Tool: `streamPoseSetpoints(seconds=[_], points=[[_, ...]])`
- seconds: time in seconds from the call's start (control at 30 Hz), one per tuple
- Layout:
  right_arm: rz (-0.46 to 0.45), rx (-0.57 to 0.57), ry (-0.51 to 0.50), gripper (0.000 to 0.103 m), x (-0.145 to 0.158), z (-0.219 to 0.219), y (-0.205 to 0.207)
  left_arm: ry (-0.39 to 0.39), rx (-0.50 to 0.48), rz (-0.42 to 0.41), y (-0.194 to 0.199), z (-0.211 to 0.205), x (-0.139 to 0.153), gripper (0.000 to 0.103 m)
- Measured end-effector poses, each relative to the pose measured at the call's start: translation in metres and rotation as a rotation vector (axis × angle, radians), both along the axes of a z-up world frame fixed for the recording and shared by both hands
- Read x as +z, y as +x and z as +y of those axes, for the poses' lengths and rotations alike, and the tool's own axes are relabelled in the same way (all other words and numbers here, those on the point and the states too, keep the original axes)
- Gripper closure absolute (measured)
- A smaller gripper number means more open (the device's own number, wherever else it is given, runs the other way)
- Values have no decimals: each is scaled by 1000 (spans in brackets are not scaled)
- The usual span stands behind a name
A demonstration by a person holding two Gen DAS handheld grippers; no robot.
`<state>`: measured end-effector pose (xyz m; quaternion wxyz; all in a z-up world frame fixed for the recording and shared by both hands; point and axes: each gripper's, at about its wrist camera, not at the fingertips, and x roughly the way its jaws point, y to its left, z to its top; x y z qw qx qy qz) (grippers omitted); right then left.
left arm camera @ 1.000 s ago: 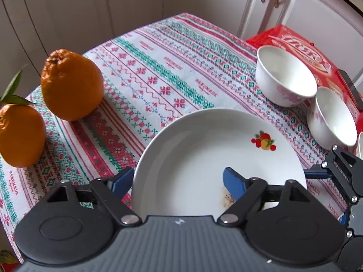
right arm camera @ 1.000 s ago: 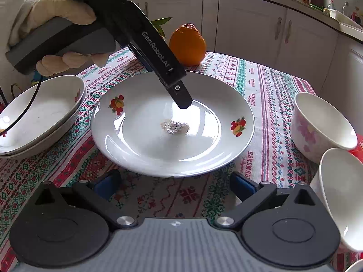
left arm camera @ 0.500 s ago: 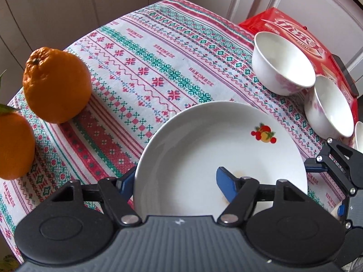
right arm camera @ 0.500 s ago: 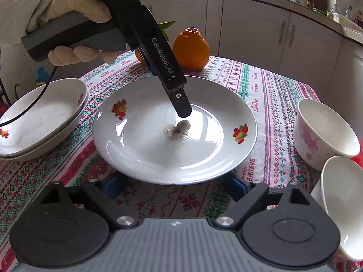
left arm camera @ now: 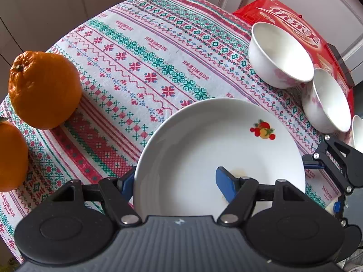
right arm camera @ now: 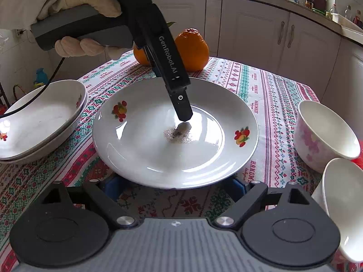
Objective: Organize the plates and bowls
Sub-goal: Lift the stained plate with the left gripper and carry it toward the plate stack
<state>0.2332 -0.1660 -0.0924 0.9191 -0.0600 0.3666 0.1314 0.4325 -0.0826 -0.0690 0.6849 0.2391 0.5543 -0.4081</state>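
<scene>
I'm straddling the plate (left arm camera: 204, 140) mid-table with the left gripper (left arm camera: 175, 180), one finger inside, one outside its edge; I can't tell if it's pinching. The right gripper (right arm camera: 174, 187) is closing, fingers sitting under the opposite edge, not pressing.

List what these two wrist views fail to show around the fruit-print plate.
- Right gripper fingers: right wrist view, tips hidden under the fruit-print plate rim.
- Left gripper's outer finger: left wrist view, mostly behind the rim.
- Third bowl: left wrist view, cut off by the edge.
</scene>
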Motion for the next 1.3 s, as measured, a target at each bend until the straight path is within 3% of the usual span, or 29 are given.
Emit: streamPoseSetpoints(seconds=[0.93, 1.3], points=[[31, 17, -31, 10, 3, -3, -10, -60, 4, 32, -15, 10, 3, 31], [11, 74, -52, 10, 15, -3, -31, -86, 46, 26, -39, 23, 20, 31]])
